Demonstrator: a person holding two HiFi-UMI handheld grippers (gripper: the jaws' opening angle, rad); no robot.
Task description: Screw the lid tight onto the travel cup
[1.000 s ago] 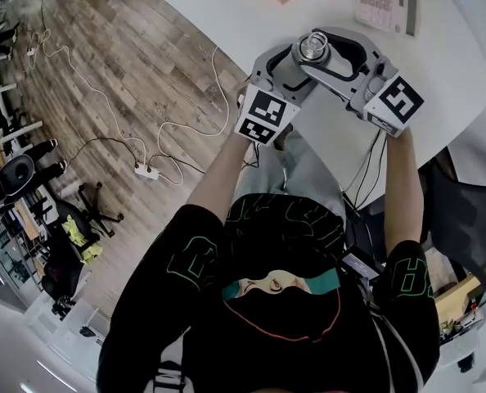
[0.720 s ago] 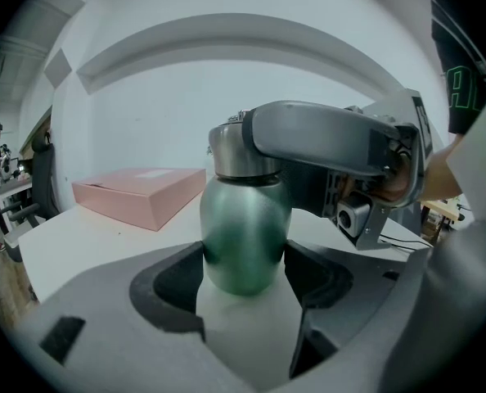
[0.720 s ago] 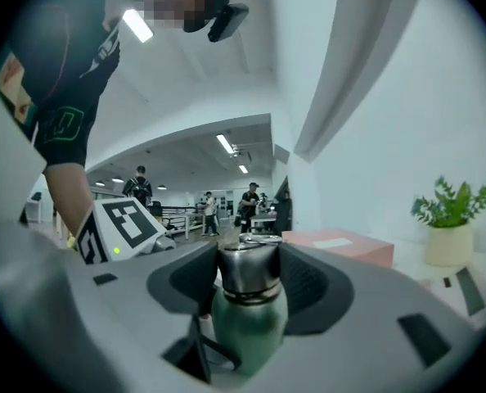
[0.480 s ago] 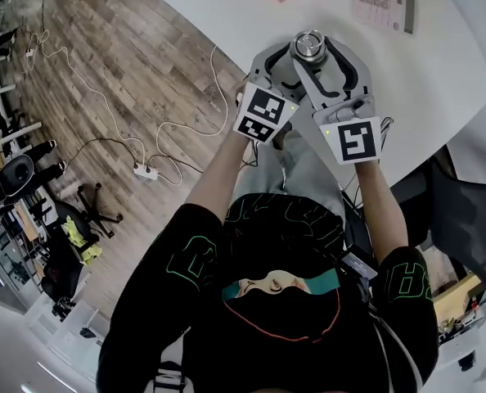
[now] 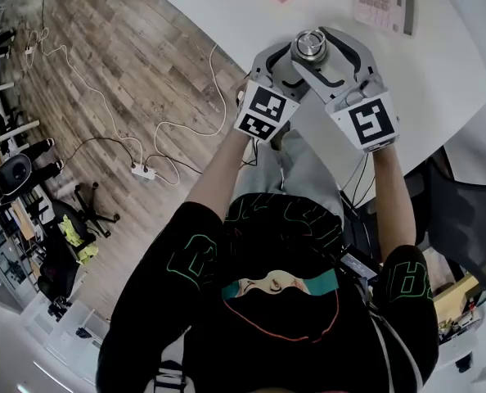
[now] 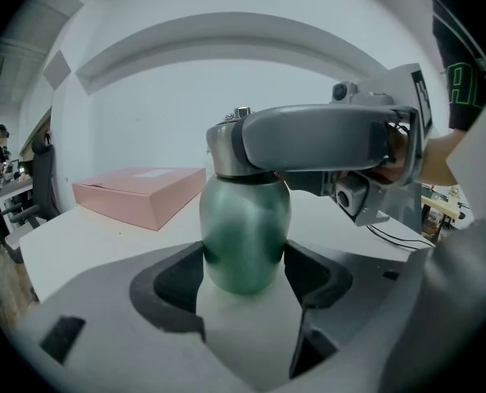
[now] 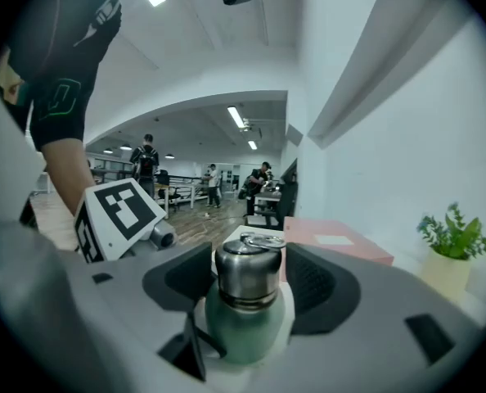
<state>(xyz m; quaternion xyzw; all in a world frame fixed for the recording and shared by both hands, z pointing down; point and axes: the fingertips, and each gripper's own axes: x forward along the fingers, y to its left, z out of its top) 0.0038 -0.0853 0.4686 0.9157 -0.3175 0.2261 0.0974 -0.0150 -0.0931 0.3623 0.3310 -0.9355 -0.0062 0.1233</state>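
Jaws of the left gripper (image 6: 247,264) are clamped on the rounded lower body of the green metal travel cup (image 6: 245,219). A dark pad presses it on each side, and the cup stands upright between them on the white table (image 6: 79,248).

The right gripper (image 7: 245,283) reaches in from the opposite side, higher up. Its jaws have just been opening and now stand released. The brushed-steel screw lid (image 7: 247,270), seated on the cup's neck, sits between them with a narrow gap at either pad. A small ring lies flat on top of the lid.

From the left gripper view, one grey jaw of the right gripper crosses in front of the lid and hides most of it.

Beyond the jaw tips of both grippers lies a pink flat cardboard box (image 6: 141,191), well apart from the cup. A white calculator (image 5: 384,6) rests farther out past the right jaws. A small potted green plant (image 7: 456,244) stands off to the right of them.
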